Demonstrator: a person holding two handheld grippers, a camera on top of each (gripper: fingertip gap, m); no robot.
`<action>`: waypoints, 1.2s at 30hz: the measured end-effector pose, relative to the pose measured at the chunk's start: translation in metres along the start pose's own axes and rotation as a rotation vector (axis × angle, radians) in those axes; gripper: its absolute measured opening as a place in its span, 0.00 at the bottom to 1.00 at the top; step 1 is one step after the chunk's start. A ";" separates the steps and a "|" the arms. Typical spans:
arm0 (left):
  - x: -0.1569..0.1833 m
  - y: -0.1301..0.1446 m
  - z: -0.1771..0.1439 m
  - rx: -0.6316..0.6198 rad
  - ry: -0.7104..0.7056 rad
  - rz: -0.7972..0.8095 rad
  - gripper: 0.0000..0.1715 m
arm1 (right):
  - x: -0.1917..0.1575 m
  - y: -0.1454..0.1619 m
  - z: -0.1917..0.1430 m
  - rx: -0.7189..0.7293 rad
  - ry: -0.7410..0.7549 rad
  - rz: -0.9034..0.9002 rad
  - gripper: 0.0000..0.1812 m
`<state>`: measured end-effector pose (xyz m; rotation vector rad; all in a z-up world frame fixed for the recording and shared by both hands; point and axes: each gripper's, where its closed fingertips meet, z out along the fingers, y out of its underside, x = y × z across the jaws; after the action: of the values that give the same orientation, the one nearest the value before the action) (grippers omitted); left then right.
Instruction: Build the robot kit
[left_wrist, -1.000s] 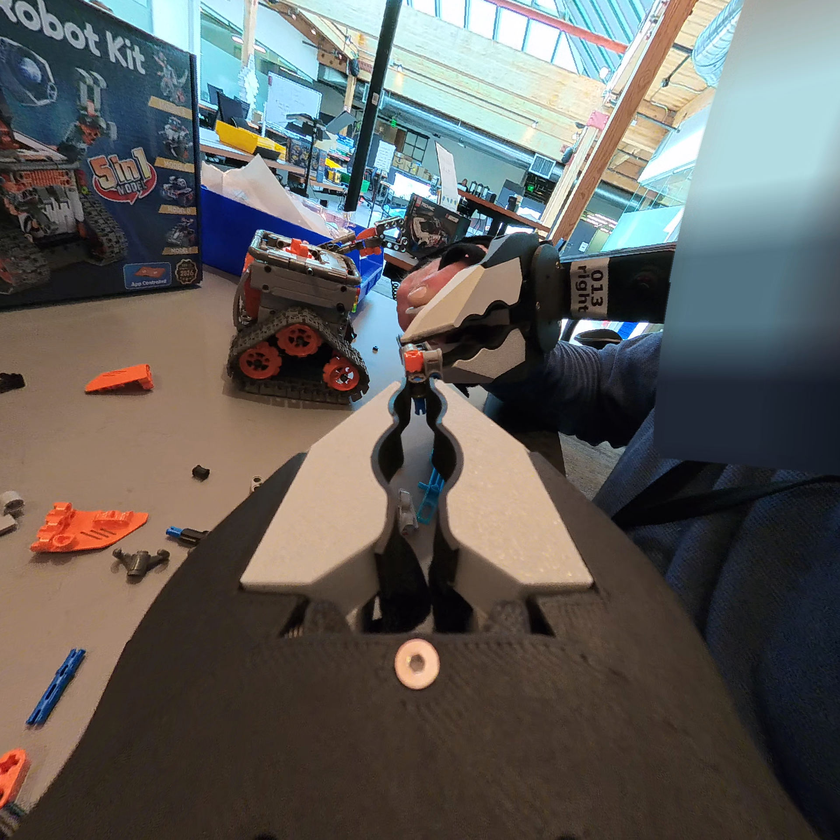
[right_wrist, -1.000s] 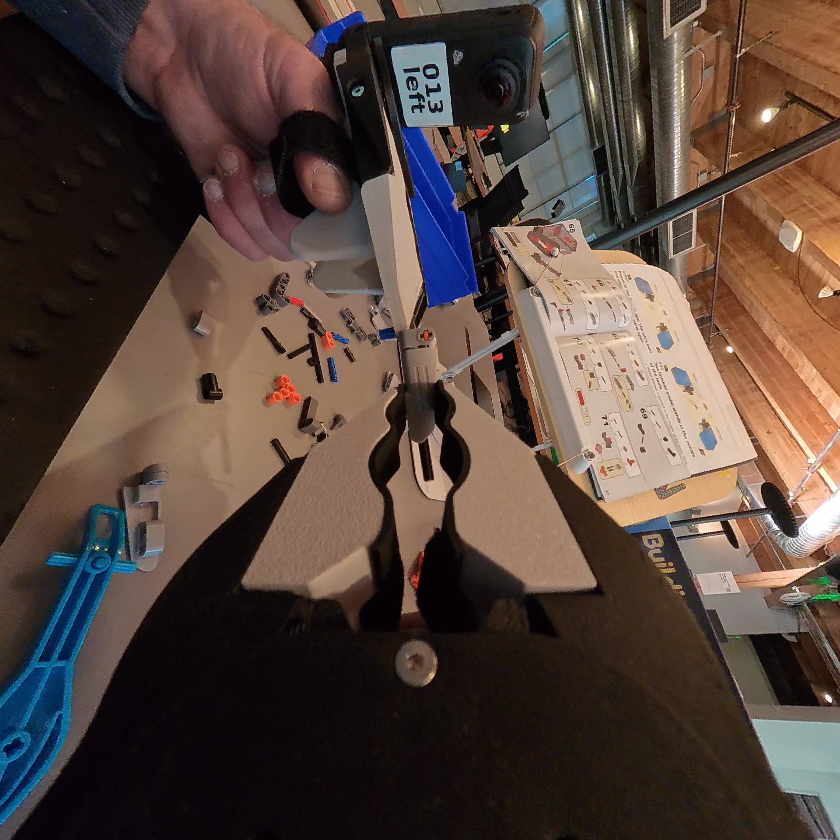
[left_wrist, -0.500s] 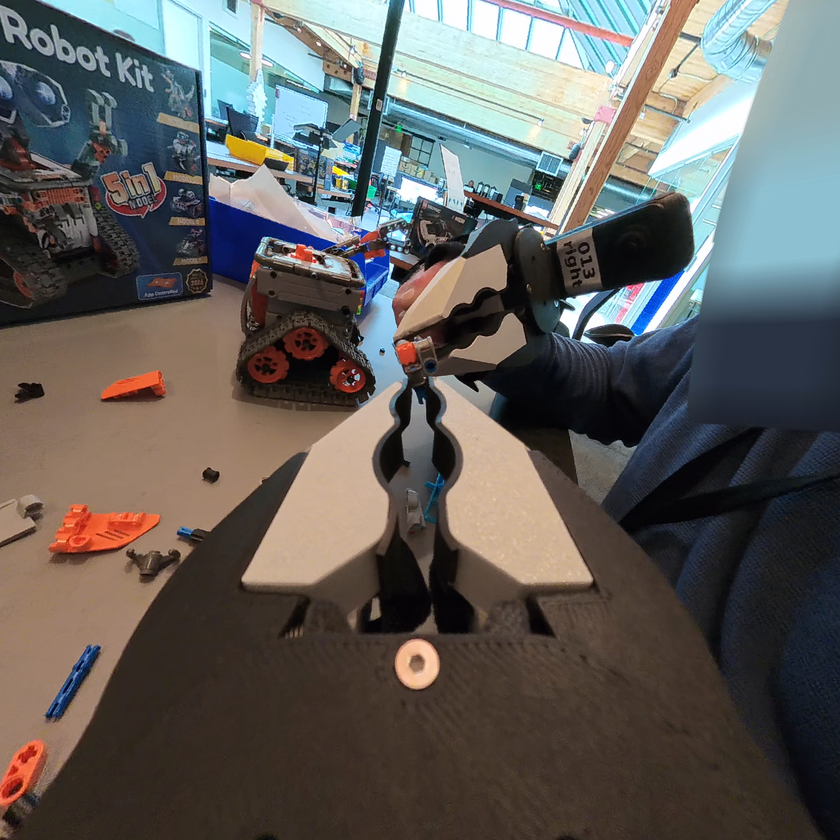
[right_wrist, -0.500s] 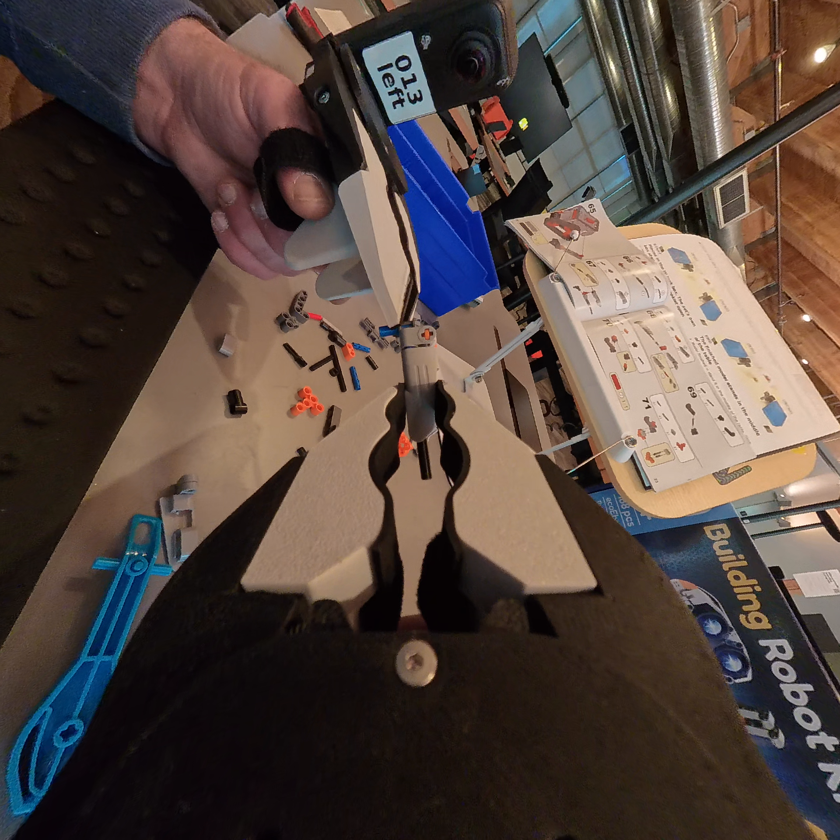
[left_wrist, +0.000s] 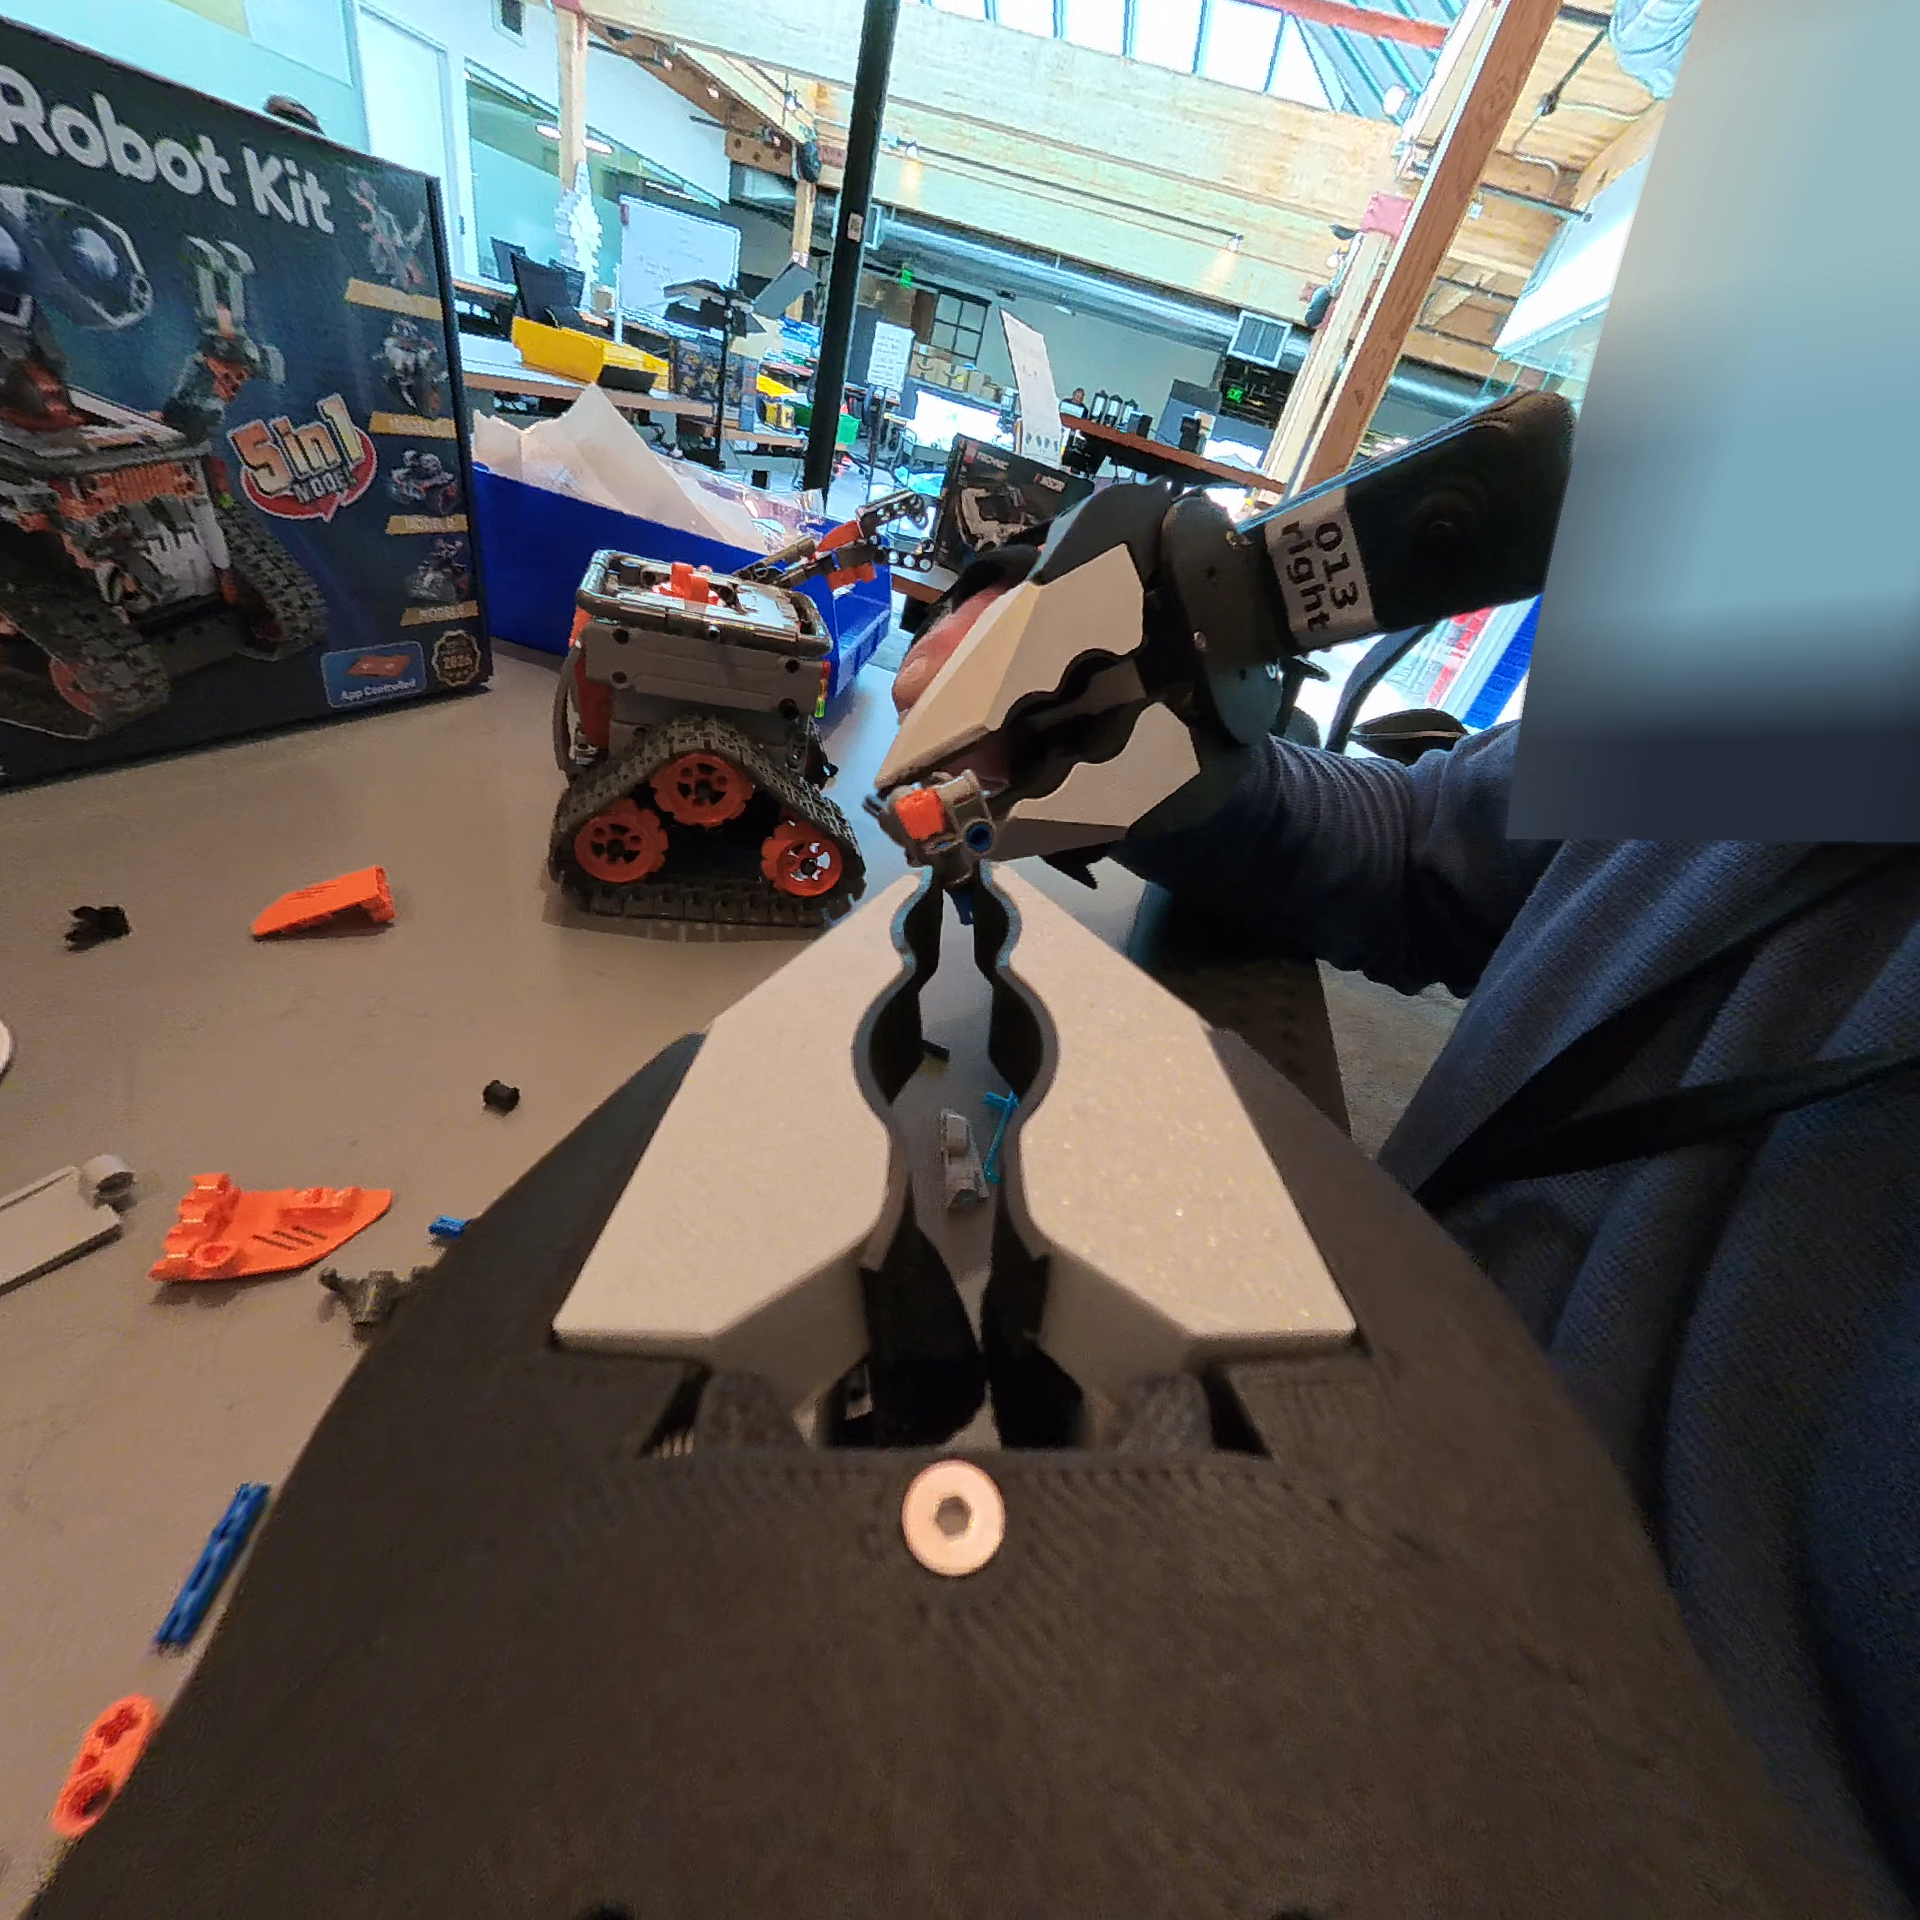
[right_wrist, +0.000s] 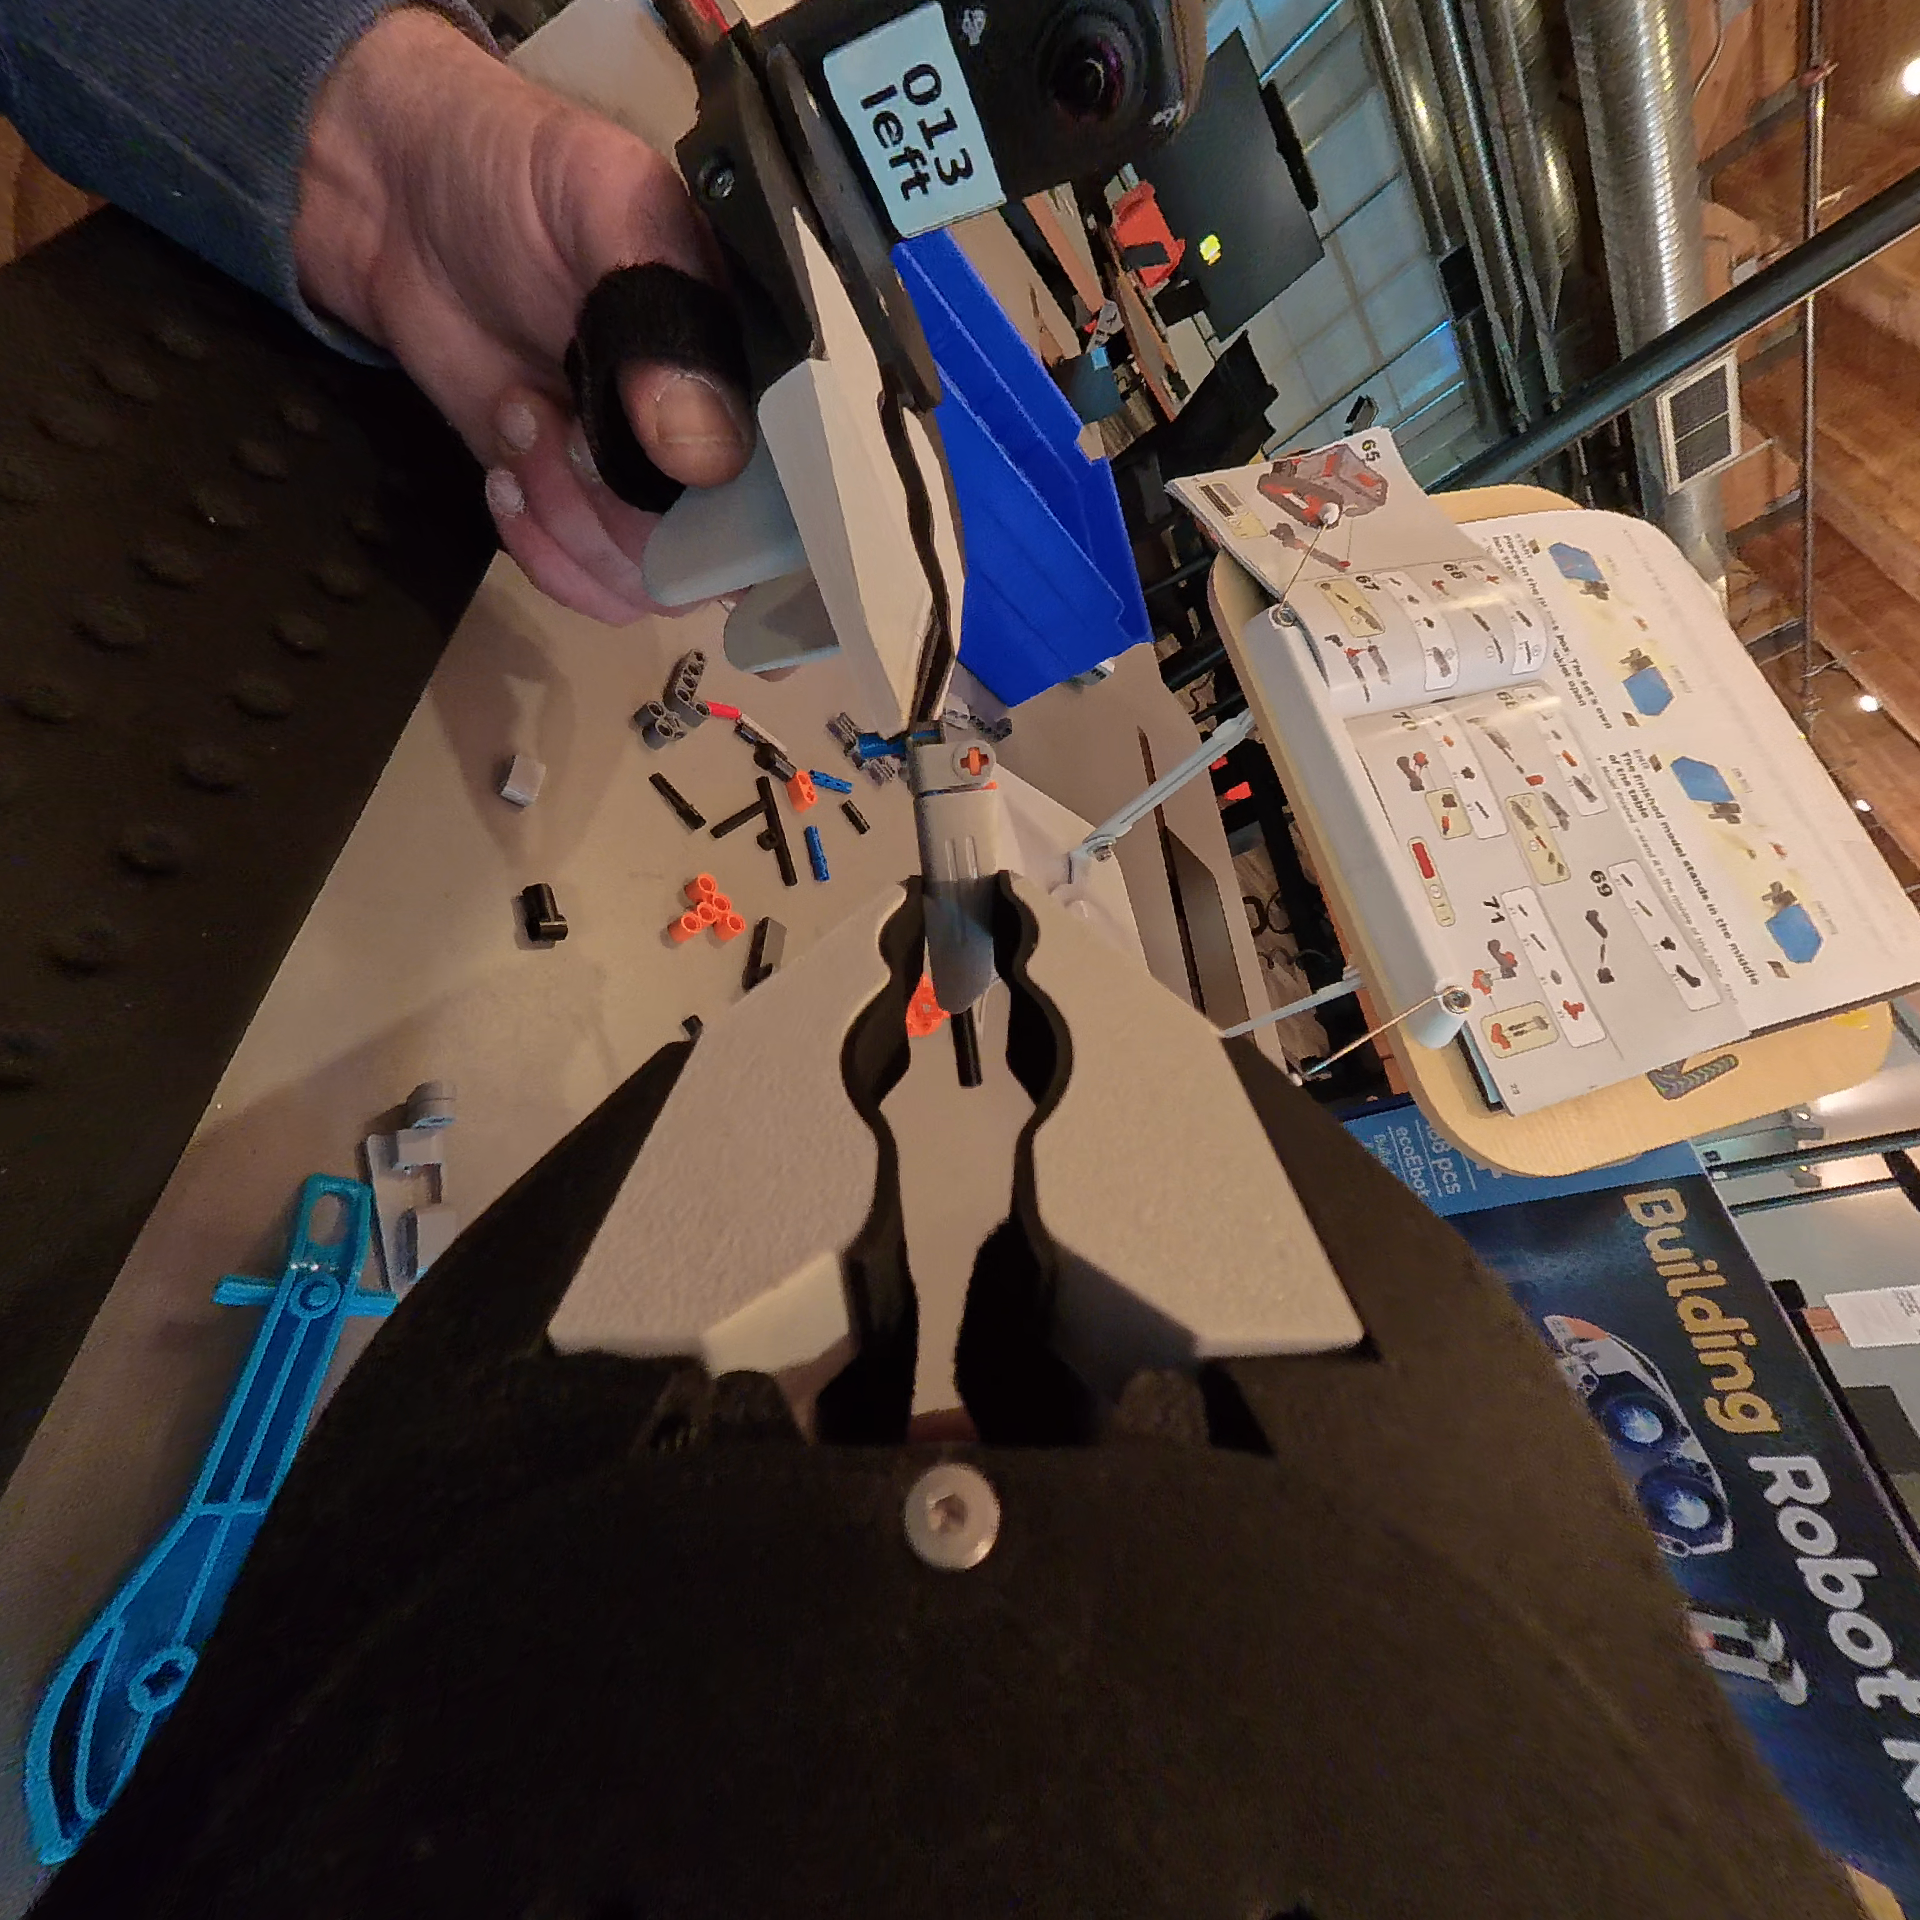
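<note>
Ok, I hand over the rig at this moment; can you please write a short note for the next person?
Left gripper: shut on what looks like a small blue pin, in the air.
Right gripper: shut on a grey connector with an orange end, tip to tip with the left.
Tracked robot model stands on the table; loose parts lie scattered; instruction booklet is open on its stand.
Pin seated in the connector: cannot tell.

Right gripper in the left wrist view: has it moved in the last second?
Yes. The right gripper keeps its tip beside the tracked robot, but its rear has swung up, from below the robot's top to above it.
</note>
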<state>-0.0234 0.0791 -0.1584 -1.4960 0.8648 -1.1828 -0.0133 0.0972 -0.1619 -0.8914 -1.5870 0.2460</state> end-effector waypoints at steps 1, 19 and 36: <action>-0.001 0.000 -0.001 0.004 -0.007 0.004 0.02 | 0.000 0.000 0.000 0.004 0.000 0.000 0.05; -0.006 -0.001 0.002 0.036 -0.014 -0.020 0.02 | 0.000 0.011 0.001 -0.044 -0.015 0.037 0.05; -0.015 -0.011 -0.006 0.101 -0.052 -0.013 0.02 | 0.015 0.027 0.002 -0.088 0.021 0.146 0.15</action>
<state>-0.0340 0.0943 -0.1509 -1.4464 0.7509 -1.1749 -0.0036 0.1256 -0.1679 -1.0767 -1.5241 0.2705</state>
